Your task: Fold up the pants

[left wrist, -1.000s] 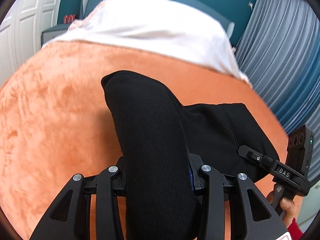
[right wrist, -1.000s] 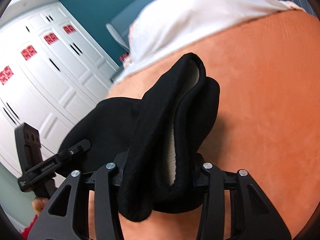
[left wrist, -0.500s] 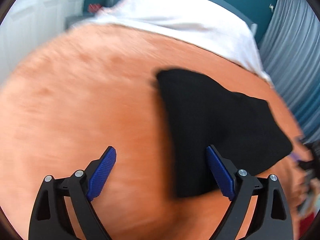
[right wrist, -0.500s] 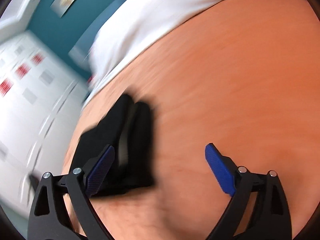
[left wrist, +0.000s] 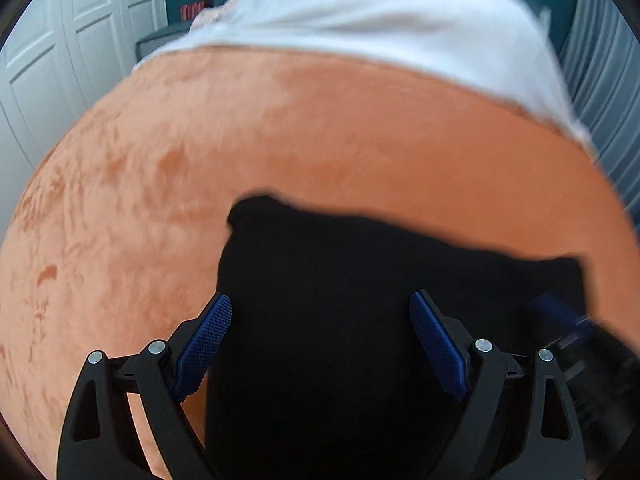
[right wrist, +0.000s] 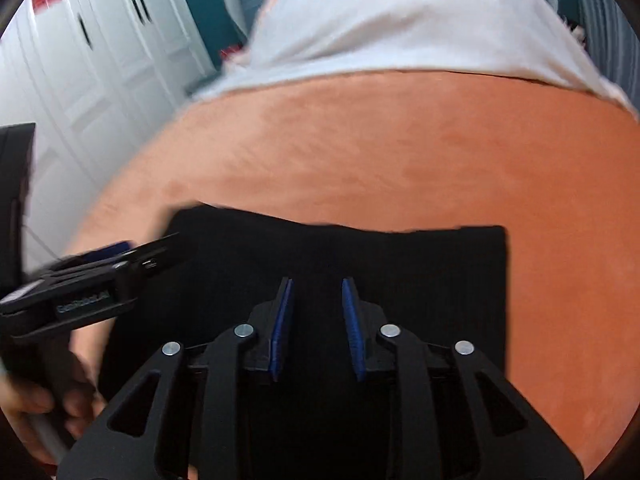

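Note:
The black pants (left wrist: pixel 360 280) lie folded into a flat rectangle on the orange blanket (left wrist: pixel 200 140); they also show in the right wrist view (right wrist: pixel 400 264). My left gripper (left wrist: pixel 320 308) hovers over the pants' left part with its jaws wide open and empty. My right gripper (right wrist: pixel 318 292) hovers over the middle of the pants, its blue pads a narrow gap apart, holding nothing. The left gripper also shows in the right wrist view (right wrist: pixel 132 264) at the pants' left edge. The right gripper shows blurred at the right edge of the left wrist view (left wrist: pixel 560 316).
A white sheet (left wrist: pixel 380 20) covers the far end of the bed. White wardrobe doors (right wrist: pixel 100 60) stand at the left. Grey curtains (left wrist: pixel 608 80) hang at the right. The orange blanket (right wrist: pixel 440 160) stretches beyond and right of the pants.
One second ago both grippers were shut on raised folds of the pants. Both have let go; the pants now lie flat, and the right gripper's jaws have narrowed since half a second ago.

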Demonstrator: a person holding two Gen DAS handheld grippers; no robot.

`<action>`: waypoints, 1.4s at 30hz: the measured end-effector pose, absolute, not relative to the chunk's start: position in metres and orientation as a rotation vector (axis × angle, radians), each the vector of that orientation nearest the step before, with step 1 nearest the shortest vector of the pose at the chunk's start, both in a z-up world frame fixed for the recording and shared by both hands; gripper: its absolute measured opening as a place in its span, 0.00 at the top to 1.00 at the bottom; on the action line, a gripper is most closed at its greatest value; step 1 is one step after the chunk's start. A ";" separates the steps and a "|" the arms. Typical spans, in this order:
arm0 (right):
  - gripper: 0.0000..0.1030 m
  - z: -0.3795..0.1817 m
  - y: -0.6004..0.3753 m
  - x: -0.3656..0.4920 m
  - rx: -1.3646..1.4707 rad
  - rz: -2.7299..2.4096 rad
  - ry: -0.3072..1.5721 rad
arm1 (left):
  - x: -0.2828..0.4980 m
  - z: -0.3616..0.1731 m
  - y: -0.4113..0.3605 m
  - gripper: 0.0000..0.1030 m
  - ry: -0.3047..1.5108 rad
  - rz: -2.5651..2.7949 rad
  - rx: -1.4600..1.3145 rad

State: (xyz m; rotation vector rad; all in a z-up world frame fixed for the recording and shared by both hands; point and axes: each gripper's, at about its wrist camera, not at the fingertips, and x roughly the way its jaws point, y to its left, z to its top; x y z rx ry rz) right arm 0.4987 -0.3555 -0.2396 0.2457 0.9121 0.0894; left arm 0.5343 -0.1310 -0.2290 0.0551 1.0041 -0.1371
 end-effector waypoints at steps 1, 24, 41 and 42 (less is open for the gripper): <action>1.00 -0.247 -0.374 0.500 0.350 0.138 0.907 | 0.535 -0.240 -0.126 0.06 0.993 -0.156 0.053; 1.00 -0.221 -0.399 0.404 0.363 0.092 0.878 | 0.416 -0.222 -0.119 0.05 0.960 -0.194 0.274; 0.93 -0.169 -0.366 0.300 0.366 0.083 0.817 | 0.345 -0.159 -0.106 0.08 0.923 -0.155 0.167; 0.93 -0.163 -0.360 0.296 0.368 0.080 0.810 | 0.333 -0.151 -0.105 0.08 0.911 -0.151 0.159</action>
